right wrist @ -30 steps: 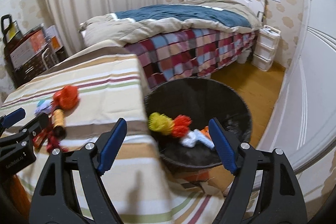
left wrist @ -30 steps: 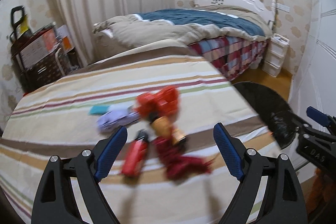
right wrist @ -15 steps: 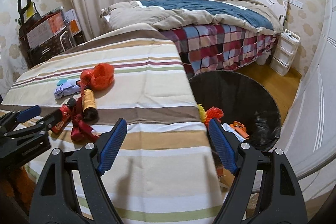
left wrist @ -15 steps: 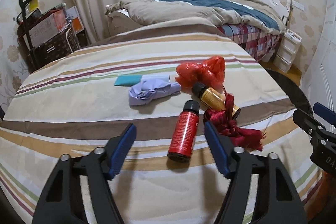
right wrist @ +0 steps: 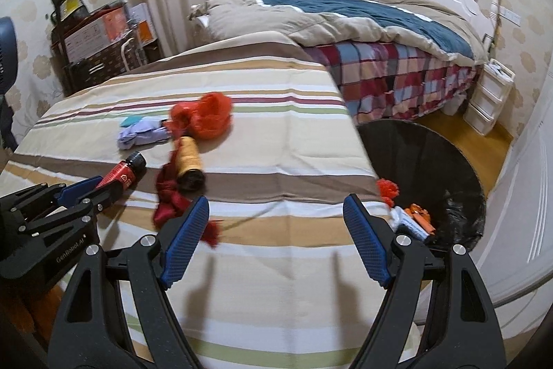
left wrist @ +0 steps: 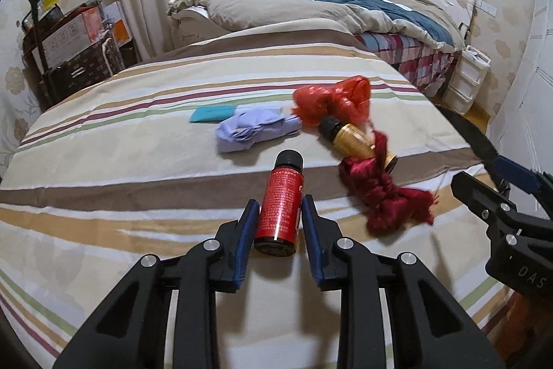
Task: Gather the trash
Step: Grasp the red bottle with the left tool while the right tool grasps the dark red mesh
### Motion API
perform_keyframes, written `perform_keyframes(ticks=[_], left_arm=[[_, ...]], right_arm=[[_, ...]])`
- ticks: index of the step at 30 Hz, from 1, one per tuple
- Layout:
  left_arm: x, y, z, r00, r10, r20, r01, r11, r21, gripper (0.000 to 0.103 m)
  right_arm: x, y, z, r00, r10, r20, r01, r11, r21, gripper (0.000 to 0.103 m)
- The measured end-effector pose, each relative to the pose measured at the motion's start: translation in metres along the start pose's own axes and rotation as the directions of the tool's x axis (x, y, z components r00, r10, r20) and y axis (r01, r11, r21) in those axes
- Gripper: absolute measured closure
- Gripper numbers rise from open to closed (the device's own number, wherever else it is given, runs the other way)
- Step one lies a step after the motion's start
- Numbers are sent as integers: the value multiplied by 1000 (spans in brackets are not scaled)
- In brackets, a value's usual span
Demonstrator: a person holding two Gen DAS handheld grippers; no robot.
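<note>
The red bottle (left wrist: pixel 280 203) lies on its side on the striped cloth (left wrist: pixel 138 168), black cap pointing away from the left gripper (left wrist: pixel 280 213), base toward it. That gripper's jaws have just been closing and now stand narrow on either flank of the bottle, the blue pads (left wrist: pixel 249 223) against or all but against its label; I cannot tell for sure that they press it. From the bottle outward: the lilac wad (left wrist: pixel 255 130) lies beyond its cap, with a teal scrap (left wrist: pixel 211 113) just behind the wad. To the bottle's right lies the amber bottle (left wrist: pixel 356 140), black cap toward the orange bag (left wrist: pixel 333 102), which sits beyond it and touches the lilac wad's end. The dark red ribbon (left wrist: pixel 383 192) lies across the amber bottle's base and trails toward the camera, near the red bottle but apart from it. The right gripper (right wrist: pixel 276 223) hangs over the cloth's near part, to the right of the red bottle, jaws wide with nothing between them; its left pad (right wrist: pixel 186 230) covers the ribbon's frayed end in the right wrist view. Farther right of the bottle, past the cloth's edge, stands the black bin (right wrist: pixel 432 168) on the floor, holding an orange tuft (right wrist: pixel 387 189) and some white and orange bits (right wrist: pixel 413 218). A bed (left wrist: pixel 328 9) with a beige and blue quilt stands behind the cloth.
</note>
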State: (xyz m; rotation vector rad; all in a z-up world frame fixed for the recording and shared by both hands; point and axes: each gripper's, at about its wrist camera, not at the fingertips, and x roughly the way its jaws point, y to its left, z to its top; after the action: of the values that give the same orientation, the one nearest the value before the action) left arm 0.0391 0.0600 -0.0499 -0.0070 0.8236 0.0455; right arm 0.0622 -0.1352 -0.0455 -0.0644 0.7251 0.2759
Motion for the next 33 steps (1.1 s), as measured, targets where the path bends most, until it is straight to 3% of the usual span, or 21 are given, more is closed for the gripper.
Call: perform_keyframes(ticks=[5,10,14,16,21,33], left_arm=[[-7,17,-7,999,33,-1,-33,999,-20,74],[-13,34,-12,997,75,6,-75,997,-34,74],[-14,45,-13,996,85,2,-84,995,-62,74],[-14,47,-13,997,83,2,-82,994,-71,74],[-14,47,-13,997,81,7,-81,994,-70,74],[-19,47,-14,997,75,23,-72,994,-83,75]], right_arm=[[10,22,1,998,49,-33,-50,998,-39,29],[24,40,0,991,98,-89,-103,993,-53,47],[29,54,1,987,117,-111,-127,989,-80,56],[30,59,0,984,129,-122,-141,986,-91,69],[29,69,-4,979,150,-139,-167,979,-120,88],[6,55,-11,982,158,-100,-167,982,-89,90]])
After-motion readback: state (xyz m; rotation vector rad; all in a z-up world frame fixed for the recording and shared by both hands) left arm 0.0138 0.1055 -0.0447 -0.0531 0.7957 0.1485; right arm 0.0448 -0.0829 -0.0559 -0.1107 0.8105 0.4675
